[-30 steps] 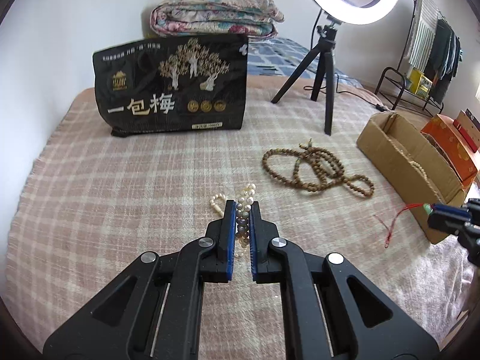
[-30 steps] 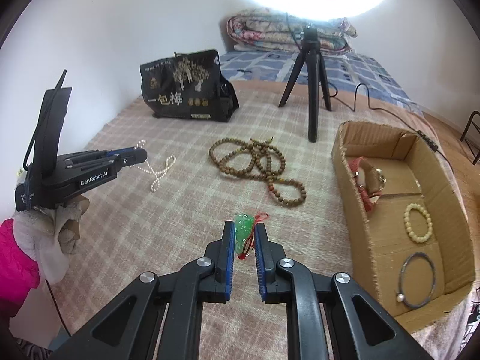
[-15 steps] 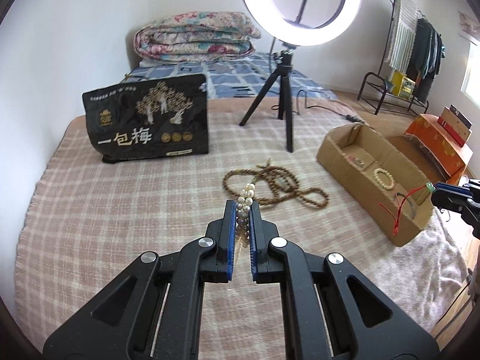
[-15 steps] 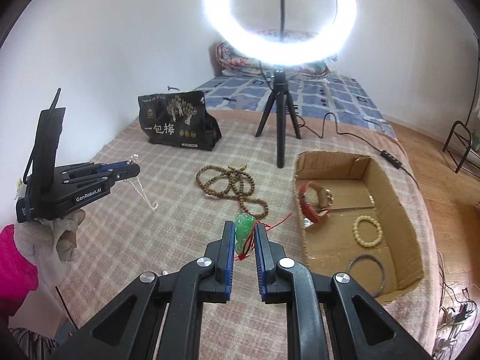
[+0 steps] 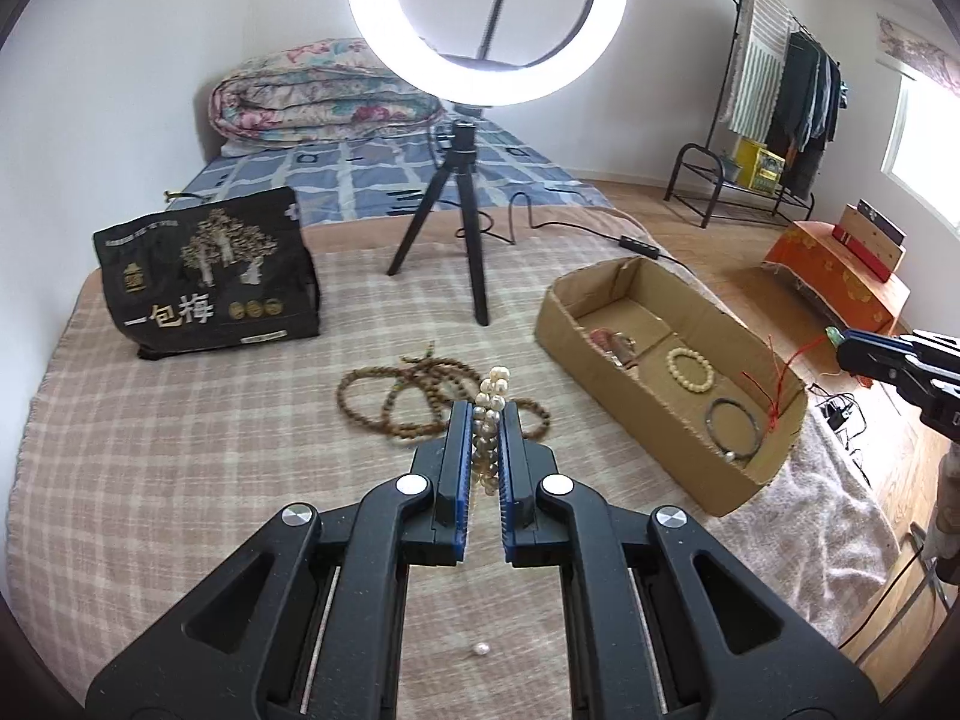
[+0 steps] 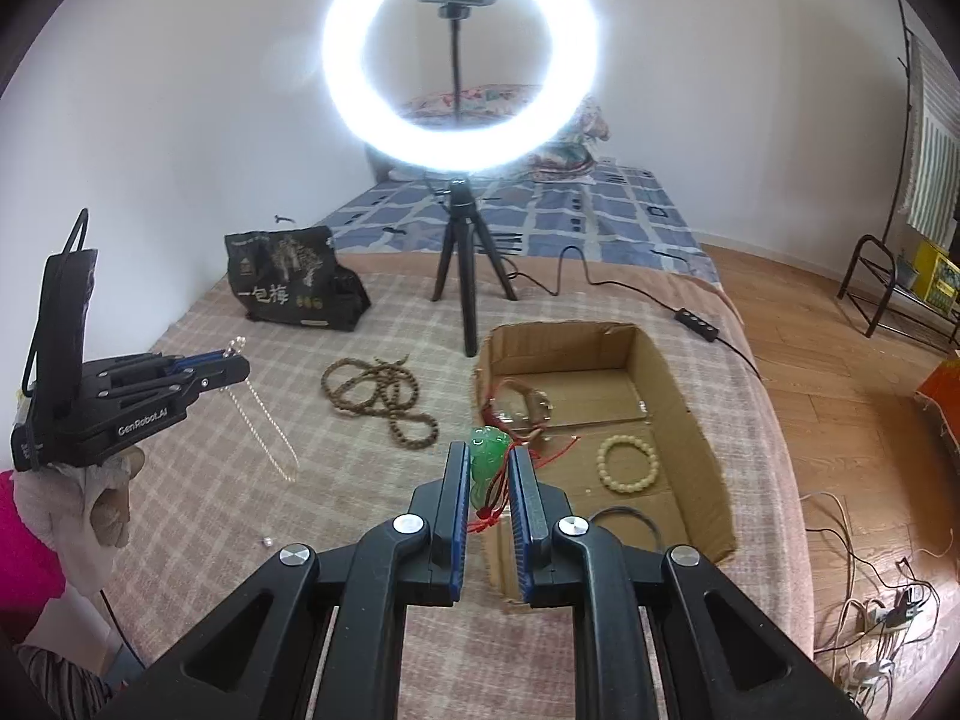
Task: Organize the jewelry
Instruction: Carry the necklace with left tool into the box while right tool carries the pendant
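- Two grippers: left gripper (image 5: pixel 486 420), right gripper (image 6: pixel 489 468)
- One pearl necklace (image 5: pixel 489 414)
- One green pendant (image 6: pixel 487 456)
- One wooden bead strand (image 5: pixel 408 396)
- One cardboard box (image 5: pixel 600 354)
- One loose pearl (image 5: pixel 480 650)
- One ring light (image 6: pixel 461 60)
- One black bag (image 5: pixel 207 282)

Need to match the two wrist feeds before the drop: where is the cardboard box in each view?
Left wrist: cardboard box sits right of centre, beyond and right of the left gripper.
Right wrist: cardboard box is centre-right, just beyond the right gripper.
Shared landmark: the ring light tripod, standing left of the box.
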Demonstrator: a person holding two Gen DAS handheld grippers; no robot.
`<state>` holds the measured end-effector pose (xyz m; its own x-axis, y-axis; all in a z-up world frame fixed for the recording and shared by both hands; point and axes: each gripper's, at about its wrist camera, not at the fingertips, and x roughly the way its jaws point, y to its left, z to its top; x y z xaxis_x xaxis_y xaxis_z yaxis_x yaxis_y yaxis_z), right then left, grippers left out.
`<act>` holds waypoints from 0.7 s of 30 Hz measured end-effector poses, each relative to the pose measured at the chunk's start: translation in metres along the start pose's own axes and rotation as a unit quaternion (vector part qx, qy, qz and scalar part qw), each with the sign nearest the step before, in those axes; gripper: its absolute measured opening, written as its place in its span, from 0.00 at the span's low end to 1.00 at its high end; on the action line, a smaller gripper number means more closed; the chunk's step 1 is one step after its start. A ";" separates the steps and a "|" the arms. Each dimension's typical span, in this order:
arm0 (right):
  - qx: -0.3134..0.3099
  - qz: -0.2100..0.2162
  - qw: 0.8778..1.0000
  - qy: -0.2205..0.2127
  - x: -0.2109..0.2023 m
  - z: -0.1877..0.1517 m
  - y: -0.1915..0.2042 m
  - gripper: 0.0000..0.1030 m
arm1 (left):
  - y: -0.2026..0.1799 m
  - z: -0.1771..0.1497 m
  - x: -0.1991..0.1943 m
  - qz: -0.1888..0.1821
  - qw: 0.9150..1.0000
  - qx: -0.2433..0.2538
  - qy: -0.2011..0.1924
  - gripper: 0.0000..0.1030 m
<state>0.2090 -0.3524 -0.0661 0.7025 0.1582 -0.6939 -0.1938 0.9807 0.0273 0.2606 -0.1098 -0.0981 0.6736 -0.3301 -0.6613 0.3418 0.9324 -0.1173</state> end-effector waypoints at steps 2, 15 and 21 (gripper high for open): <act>0.005 -0.006 1.000 -0.002 0.000 0.002 -0.011 0.10 | -0.010 0.003 0.003 -0.007 1.000 0.004 0.000 0.06; 0.030 -0.021 0.999 -0.002 0.018 0.010 -0.060 0.10 | -0.076 0.038 0.019 -0.063 0.997 0.033 -0.005 0.06; 0.039 -0.025 0.999 0.001 0.033 0.014 -0.079 0.10 | -0.103 0.064 0.017 -0.089 0.995 0.042 -0.021 0.06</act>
<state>0.2570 -0.4230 -0.0809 0.7081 0.1086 -0.6978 -0.1052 0.9933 0.0478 0.2790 -0.2205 -0.0499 0.6232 -0.4960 -0.6046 0.5102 0.8438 -0.1663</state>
